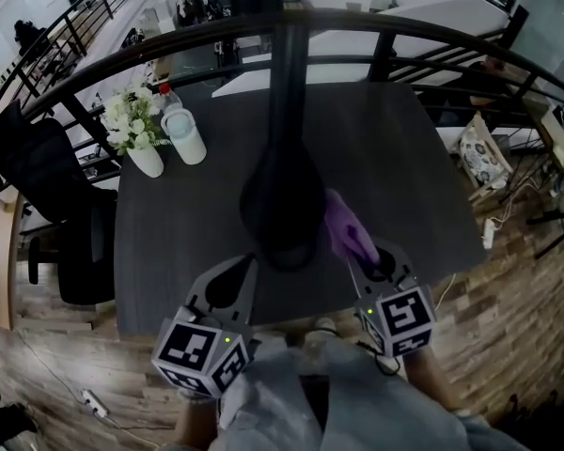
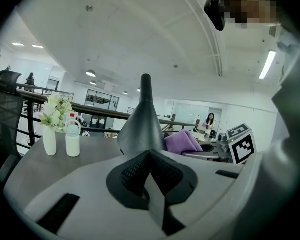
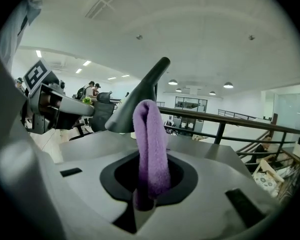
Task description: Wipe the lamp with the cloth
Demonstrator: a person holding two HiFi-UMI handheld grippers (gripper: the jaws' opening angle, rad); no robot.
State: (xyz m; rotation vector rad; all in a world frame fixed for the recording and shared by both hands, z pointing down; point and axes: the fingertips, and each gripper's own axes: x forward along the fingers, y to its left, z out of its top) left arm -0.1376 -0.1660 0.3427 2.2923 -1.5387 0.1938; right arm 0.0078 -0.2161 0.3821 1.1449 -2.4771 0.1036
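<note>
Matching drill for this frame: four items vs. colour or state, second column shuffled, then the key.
1. lamp
2. cloth
3. bottle
4. left gripper

a. white, beside the flower vase
b. shut, nothing held
c. purple, clamped in the right gripper
d. dark, with a tall neck

Pairs: 1-d, 2-c, 3-a, 4-b

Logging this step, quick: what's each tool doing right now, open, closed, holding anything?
Left tool: closed, holding nothing.
Right tool: closed on the purple cloth.
</note>
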